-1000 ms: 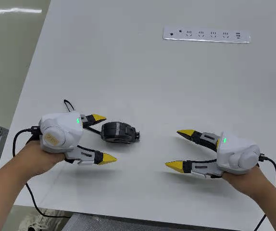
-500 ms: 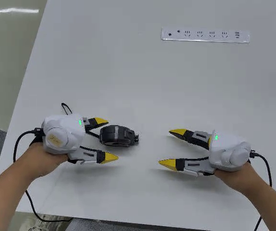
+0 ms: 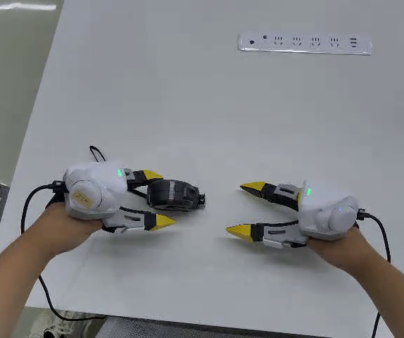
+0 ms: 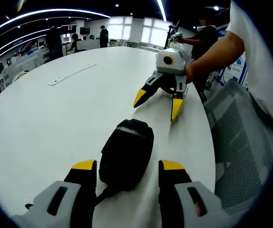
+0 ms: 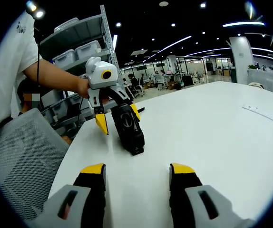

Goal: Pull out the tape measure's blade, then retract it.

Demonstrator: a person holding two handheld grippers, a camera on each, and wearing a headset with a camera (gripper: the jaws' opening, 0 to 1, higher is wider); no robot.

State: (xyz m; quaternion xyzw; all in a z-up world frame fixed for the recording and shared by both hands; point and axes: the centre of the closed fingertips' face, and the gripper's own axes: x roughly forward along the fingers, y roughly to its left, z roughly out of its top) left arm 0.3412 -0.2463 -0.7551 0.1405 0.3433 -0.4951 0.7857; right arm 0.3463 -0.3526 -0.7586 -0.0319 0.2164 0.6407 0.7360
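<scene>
Now the left claw [image 3: 156, 198] sits further forward than a second ago. The black tape measure [image 3: 175, 195], which then lay just off its yellow tips, lies between the two jaws. They are apart, one on each side of the case. The left gripper view puts them close against its flanks, but I cannot tell whether they touch it.

The right claw [image 3: 245, 209] has also drawn nearer. It hangs empty with its jaws spread, pointing at the end of the case that faces away from the left claw. A gap of bare bench [image 3: 188, 105] lies between its tips and that end.

So I judge the work is at the gripping stage. The case is bracketed but not yet clamped, and no blade is out. A small tab shows at the case's near end as seen from the right claw, and it is probably the blade hook.

Nothing legible appears on the tape measure. The left claw's round housing has a yellowish mark too small to read. The white power strip [image 3: 304, 44], well beyond both claws, shows no readable print.
</scene>
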